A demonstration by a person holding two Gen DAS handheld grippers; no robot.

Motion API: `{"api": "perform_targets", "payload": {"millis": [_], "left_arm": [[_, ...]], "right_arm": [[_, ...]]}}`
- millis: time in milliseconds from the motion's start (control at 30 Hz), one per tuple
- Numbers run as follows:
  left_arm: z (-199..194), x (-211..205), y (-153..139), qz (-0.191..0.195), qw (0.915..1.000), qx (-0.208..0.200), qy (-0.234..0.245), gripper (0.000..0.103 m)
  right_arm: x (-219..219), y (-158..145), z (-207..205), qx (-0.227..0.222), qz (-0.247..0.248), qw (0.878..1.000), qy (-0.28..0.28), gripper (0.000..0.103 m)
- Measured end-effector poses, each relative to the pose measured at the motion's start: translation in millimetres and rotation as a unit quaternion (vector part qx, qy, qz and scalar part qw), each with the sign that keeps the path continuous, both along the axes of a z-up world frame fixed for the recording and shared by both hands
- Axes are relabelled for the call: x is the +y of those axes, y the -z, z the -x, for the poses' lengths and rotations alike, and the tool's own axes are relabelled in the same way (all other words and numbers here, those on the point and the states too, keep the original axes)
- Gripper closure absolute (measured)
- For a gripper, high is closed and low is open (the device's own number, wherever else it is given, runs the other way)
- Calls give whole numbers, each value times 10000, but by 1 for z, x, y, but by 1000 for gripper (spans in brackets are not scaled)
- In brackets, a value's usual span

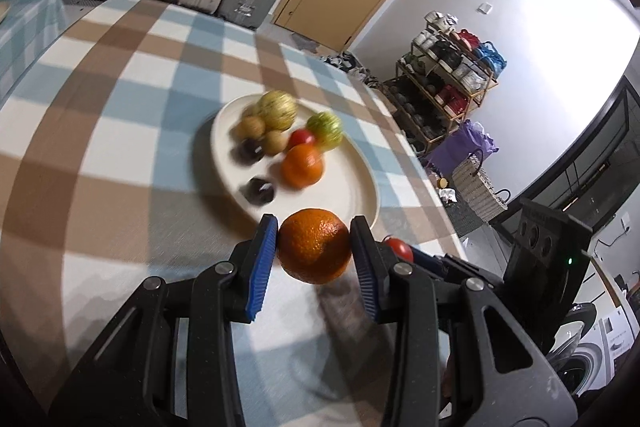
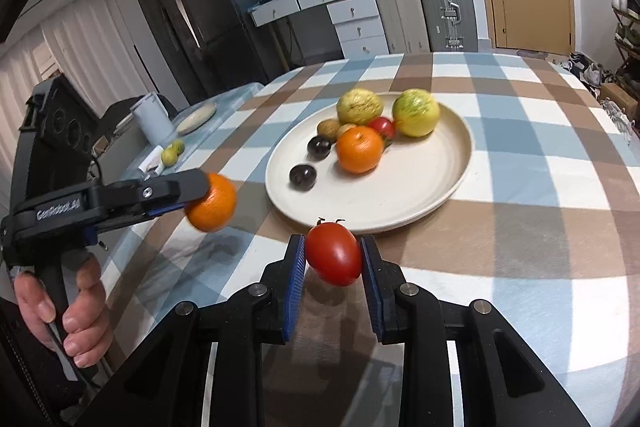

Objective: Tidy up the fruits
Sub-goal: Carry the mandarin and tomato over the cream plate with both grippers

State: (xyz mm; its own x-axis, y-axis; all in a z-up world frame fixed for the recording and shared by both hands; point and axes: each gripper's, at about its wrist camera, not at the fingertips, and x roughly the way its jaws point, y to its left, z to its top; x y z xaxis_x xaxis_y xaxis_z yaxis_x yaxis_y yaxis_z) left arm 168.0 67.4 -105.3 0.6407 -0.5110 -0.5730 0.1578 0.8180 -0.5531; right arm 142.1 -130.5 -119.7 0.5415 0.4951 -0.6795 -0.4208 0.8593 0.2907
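Observation:
My left gripper (image 1: 314, 247) is shut on an orange (image 1: 315, 246), held above the checked tablecloth just short of the cream plate (image 1: 356, 183). From the right wrist view the same orange (image 2: 212, 202) shows at the left in the left gripper (image 2: 192, 199). My right gripper (image 2: 333, 254) is shut on a red tomato (image 2: 334, 253), lifted near the plate's (image 2: 400, 203) front rim. The plate carries another orange (image 2: 359, 149), a small tomato (image 2: 382, 127), two yellow-green fruits (image 2: 416, 111), brown fruits and two dark plums (image 2: 303, 177).
A hand (image 2: 76, 315) grips the left tool's handle at the lower left. A second table at the left bears a white cup (image 2: 151, 121), a small dish and green fruits (image 2: 173, 151). Suitcases (image 2: 446, 7), drawers and a door stand behind the table.

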Motion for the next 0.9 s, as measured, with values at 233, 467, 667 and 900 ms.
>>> {"api": "perform_targets", "payload": {"millis": [233,467,667,900], "left_arm": [[-40,-27,-14,-14,9999,-87,109,68],[-91,-58,-18,-324,9990,-126,292,68],[-129,-82,-9,-460,9979,42,455,68],[-158,-101,7,-544,9955,277,726,68]], "right_arm": [[-19,-9,-18,-160,-14,9999,16,75],[-22,-10,-48,-201,95,9996,-153,75],[-25,-4,-74,-161,93,9996,-222,75],[-27,5,-98,17,58,9994,-331,75]]}}
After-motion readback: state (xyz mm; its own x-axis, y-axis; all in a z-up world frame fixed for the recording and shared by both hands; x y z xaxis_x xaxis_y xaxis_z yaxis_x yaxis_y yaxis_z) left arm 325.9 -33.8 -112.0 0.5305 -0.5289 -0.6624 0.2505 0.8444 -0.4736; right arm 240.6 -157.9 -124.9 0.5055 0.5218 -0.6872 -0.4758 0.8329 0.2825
